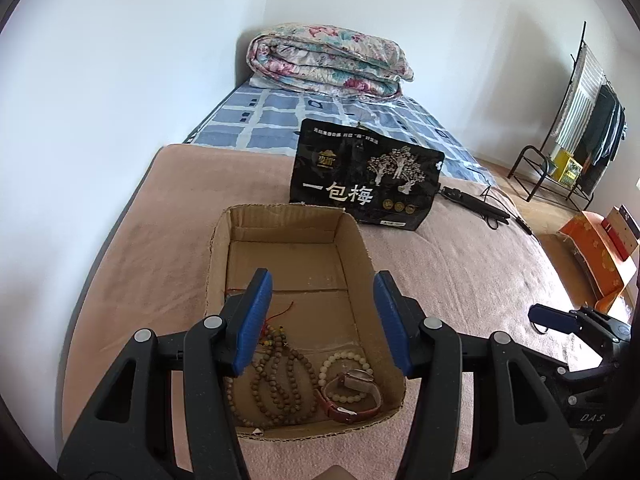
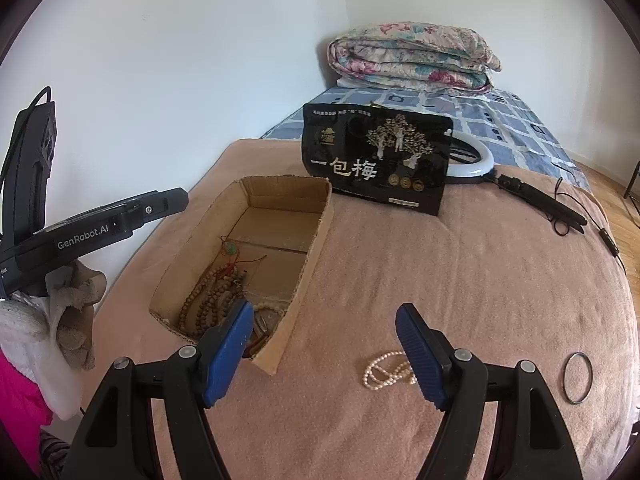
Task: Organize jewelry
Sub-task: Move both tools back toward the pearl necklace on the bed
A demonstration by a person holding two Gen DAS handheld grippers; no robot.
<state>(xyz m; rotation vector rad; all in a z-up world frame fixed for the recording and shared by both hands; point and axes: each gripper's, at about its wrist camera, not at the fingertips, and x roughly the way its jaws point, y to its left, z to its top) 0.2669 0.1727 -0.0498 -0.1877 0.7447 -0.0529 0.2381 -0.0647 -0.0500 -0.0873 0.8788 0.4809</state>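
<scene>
An open cardboard box point(image 1: 218, 252) point(image 2: 316, 248) lies on the pink blanket. It holds a brown bead necklace point(image 1: 280, 384) point(image 2: 208, 300), a white bead bracelet point(image 1: 348, 360), a brown-strap watch point(image 1: 352, 400) and a red cord with a green pendant point(image 2: 230, 249). My left gripper point(image 1: 324, 316) is open and empty above the box. My right gripper point(image 2: 324, 344) is open and empty, over the blanket right of the box. A pearl necklace point(image 2: 382, 372) lies on the blanket beside the right finger. A dark bangle point(image 2: 577, 377) lies further right.
A black snack bag point(image 1: 364, 176) point(image 2: 380, 160) stands behind the box. A ring light point(image 2: 472, 164) with its black stand point(image 2: 540, 204) lies right of the bag. A folded quilt point(image 1: 328, 62) is at the bed's far end. A clothes rack point(image 1: 576, 120) and orange boxes point(image 1: 596, 256) stand on the floor.
</scene>
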